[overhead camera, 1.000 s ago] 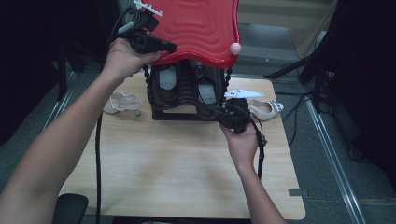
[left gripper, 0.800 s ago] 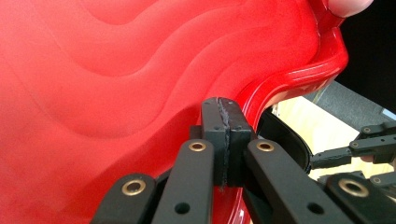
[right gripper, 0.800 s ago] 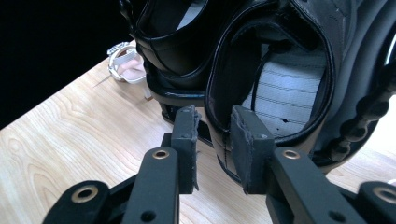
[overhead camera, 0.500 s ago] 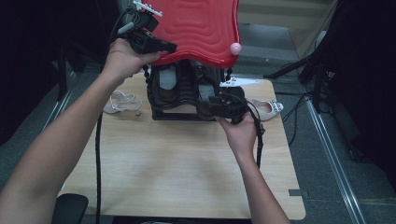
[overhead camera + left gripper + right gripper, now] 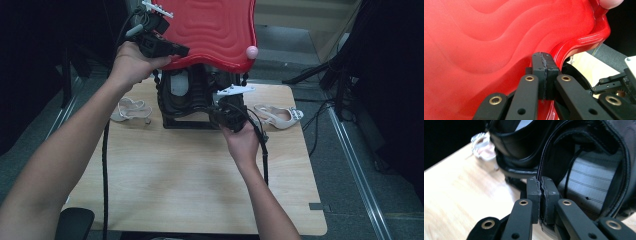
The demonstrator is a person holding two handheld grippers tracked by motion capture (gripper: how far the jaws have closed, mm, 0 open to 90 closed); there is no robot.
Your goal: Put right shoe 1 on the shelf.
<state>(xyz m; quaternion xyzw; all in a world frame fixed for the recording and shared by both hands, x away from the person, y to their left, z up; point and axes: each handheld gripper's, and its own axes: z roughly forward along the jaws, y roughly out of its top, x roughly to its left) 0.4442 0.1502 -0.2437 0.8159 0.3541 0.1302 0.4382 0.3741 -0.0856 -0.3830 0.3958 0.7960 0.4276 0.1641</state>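
So this is a shoe-box situation: a black crate (image 5: 172,121) sits at the far edge of the worktop (image 5: 175,185) with dark shoes (image 5: 181,90) packed inside, and its red wavy lid (image 5: 210,27) is tipped up above it. The left tool (image 5: 181,50) is at the lid's left rim. Its pads (image 5: 539,75) are squeezed fully together right against the red edge, which I figure is how the lid is kept up and out of the way. I can't tell if a thin lip is actually pinched between them.

The right tool (image 5: 219,114) is down at the crate's front right corner, nose to the collar of the black shoe (image 5: 586,182) with the striped lining. Its jaws have just been closing and now the pads meet, with nothing visible between them, so my guess is it missed the collar or only grazed it.

Two pale sandals wait on the worktop, one on the left (image 5: 131,110) and one on the right (image 5: 280,116), well clear of the crate.
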